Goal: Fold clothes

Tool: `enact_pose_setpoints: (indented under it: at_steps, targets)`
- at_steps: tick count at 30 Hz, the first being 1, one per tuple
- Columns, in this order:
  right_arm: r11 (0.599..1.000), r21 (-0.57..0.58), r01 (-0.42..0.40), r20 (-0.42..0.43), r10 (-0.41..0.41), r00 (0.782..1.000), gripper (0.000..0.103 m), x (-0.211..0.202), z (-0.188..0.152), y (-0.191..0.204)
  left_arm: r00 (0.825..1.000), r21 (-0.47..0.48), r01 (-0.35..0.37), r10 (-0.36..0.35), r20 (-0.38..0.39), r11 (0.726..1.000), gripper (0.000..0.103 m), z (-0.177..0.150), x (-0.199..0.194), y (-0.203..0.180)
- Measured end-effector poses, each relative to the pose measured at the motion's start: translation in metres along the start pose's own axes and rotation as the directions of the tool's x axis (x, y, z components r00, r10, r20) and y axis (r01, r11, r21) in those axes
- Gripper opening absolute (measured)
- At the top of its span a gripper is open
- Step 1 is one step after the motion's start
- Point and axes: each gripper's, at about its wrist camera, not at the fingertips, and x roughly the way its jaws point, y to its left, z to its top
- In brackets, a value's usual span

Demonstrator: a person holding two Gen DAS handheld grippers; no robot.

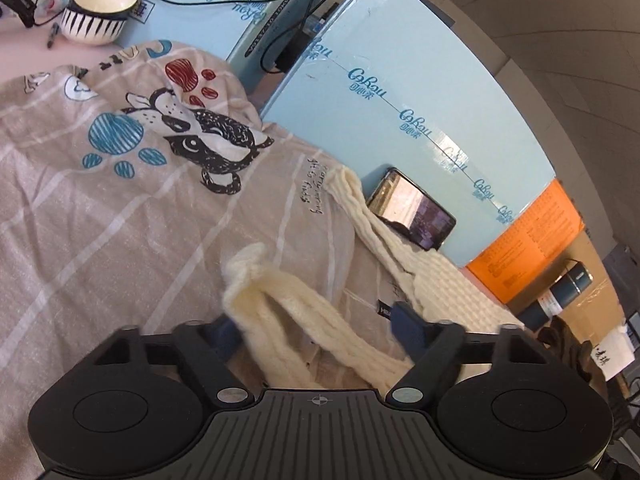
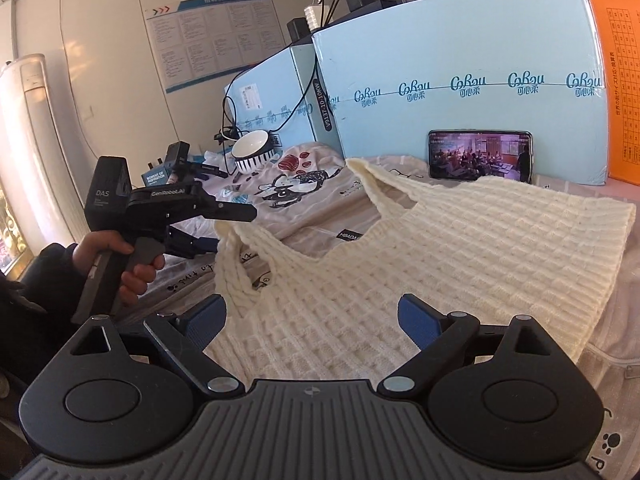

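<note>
Cream knit vest (image 2: 420, 248) lies flat on printed bedsheet (image 2: 304, 184), straps pointing left.
Left claw (image 2: 224, 220) clamped on near strap (image 1: 280, 312); right claw (image 2: 312, 320) apart over near edge. Soft, light, stretchy: grip strap or hem, judged.

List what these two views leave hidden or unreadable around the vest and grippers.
- Left gripper pads: its left pad is hidden behind the vest strap in the left wrist view, so contact is unclear.
- Vest near hem: covered by the right gripper body in the right wrist view.
- Phone screen: too small to read.
- Wall poster: text too small.
- Person's hand: sleeve cut off by the left edge.
</note>
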Motion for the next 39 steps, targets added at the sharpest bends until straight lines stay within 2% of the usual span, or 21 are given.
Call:
enact_pose_setpoints:
  at_steps: [1, 2, 6, 8, 9, 12, 14, 17, 19, 21, 22, 23, 24, 25, 27, 28, 31, 33, 36, 37, 39]
  targets:
    - [1.000, 0.008, 0.000, 0.007, 0.000, 1.000, 0.093, -0.001, -0.001, -0.001, 1.000, 0.026, -0.004, 0.004, 0.015, 1.000, 0.031, 0.000, 0.000, -0.004]
    - [1.000, 0.017, -0.001, 0.017, 0.001, 1.000, 0.093, -0.003, -0.002, -0.004, 0.999, 0.054, -0.001, -0.001, 0.032, 0.999, 0.027, 0.001, 0.000, -0.008]
    - [0.997, 0.075, -0.009, 0.066, 0.004, 0.998, 0.093, -0.011, -0.002, -0.016, 0.991, 0.206, 0.085, -0.105, 0.088, 0.975, 0.021, 0.002, -0.007, -0.041]
    - [0.994, 0.110, -0.009, 0.094, -0.002, 0.996, 0.093, -0.015, -0.002, -0.022, 0.981, 0.306, 0.142, -0.174, 0.082, 0.941, 0.021, 0.000, -0.008, -0.064]
    - [0.992, 0.129, -0.009, 0.109, -0.005, 0.994, 0.093, -0.018, -0.001, -0.025, 0.977, 0.373, 0.162, -0.201, 0.066, 0.914, 0.021, -0.003, -0.008, -0.077]
    - [0.982, 0.190, -0.016, 0.168, -0.017, 0.986, 0.093, -0.028, -0.001, -0.036, 0.967, 0.570, 0.220, -0.253, -0.022, 0.792, 0.021, -0.023, -0.004, -0.115]
    - [0.975, 0.222, -0.023, 0.196, -0.022, 0.980, 0.093, -0.032, 0.001, -0.042, 0.958, 0.675, 0.261, -0.269, -0.096, 0.690, 0.022, -0.039, -0.001, -0.136]
    - [0.969, 0.245, -0.023, 0.215, -0.031, 0.976, 0.093, -0.035, 0.001, -0.048, 0.938, 0.775, 0.334, -0.266, -0.221, 0.536, 0.023, -0.065, 0.003, -0.157]
    - [0.968, 0.249, -0.013, 0.211, -0.041, 0.977, 0.093, -0.035, 0.002, -0.049, 0.931, 0.811, 0.358, -0.245, -0.271, 0.463, 0.023, -0.079, 0.006, -0.164]
    - [0.969, 0.249, 0.002, 0.201, -0.053, 0.978, 0.093, -0.033, 0.001, -0.049, 0.930, 0.835, 0.361, -0.223, -0.291, 0.416, 0.029, -0.087, 0.008, -0.167]
    - [0.969, 0.246, 0.010, 0.196, -0.060, 0.979, 0.093, -0.032, 0.001, -0.049, 0.934, 0.847, 0.347, -0.226, -0.276, 0.403, 0.048, -0.090, 0.005, -0.166]
    - [0.970, 0.242, 0.018, 0.191, -0.065, 0.979, 0.093, -0.031, 0.000, -0.048, 0.938, 0.859, 0.333, -0.229, -0.260, 0.390, 0.080, -0.092, 0.003, -0.166]
    - [0.971, 0.237, 0.025, 0.186, -0.071, 0.980, 0.093, -0.030, 0.000, -0.048, 0.941, 0.870, 0.319, -0.233, -0.244, 0.376, 0.092, -0.094, 0.000, -0.166]
    - [0.972, 0.233, 0.034, 0.181, -0.077, 0.980, 0.093, -0.029, 0.000, -0.047, 0.944, 0.881, 0.304, -0.236, -0.229, 0.363, 0.099, -0.097, -0.003, -0.165]
    - [0.973, 0.225, 0.046, 0.173, -0.087, 0.981, 0.093, -0.027, -0.001, -0.047, 0.940, 0.885, 0.306, -0.259, -0.223, 0.350, 0.099, -0.095, -0.009, -0.164]
    - [0.974, 0.221, 0.050, 0.168, -0.088, 0.982, 0.093, -0.026, -0.002, -0.046, 0.935, 0.879, 0.317, -0.274, -0.226, 0.357, 0.099, -0.091, -0.012, -0.162]
    - [0.978, 0.201, 0.055, 0.153, -0.087, 0.984, 0.093, -0.023, -0.003, -0.044, 0.920, 0.848, 0.344, -0.325, -0.219, 0.403, 0.099, -0.073, -0.021, -0.148]
    - [0.982, 0.176, 0.069, 0.141, -0.095, 0.985, 0.093, -0.021, -0.003, -0.041, 0.922, 0.830, 0.333, -0.337, -0.189, 0.448, 0.099, -0.061, -0.026, -0.138]
    - [0.986, 0.101, 0.131, 0.105, -0.142, 0.984, 0.093, -0.013, -0.005, -0.031, 0.961, 0.815, 0.235, -0.250, -0.114, 0.530, 0.101, -0.050, -0.020, -0.125]
    - [0.984, 0.075, 0.159, 0.088, -0.166, 0.982, 0.093, -0.010, -0.005, -0.028, 0.975, 0.817, 0.195, -0.200, -0.100, 0.543, 0.101, -0.049, -0.014, -0.123]
    - [0.975, 0.048, 0.218, 0.048, -0.220, 0.974, 0.093, -0.001, -0.006, -0.026, 0.989, 0.826, 0.142, -0.109, -0.098, 0.545, 0.101, -0.052, -0.001, -0.117]
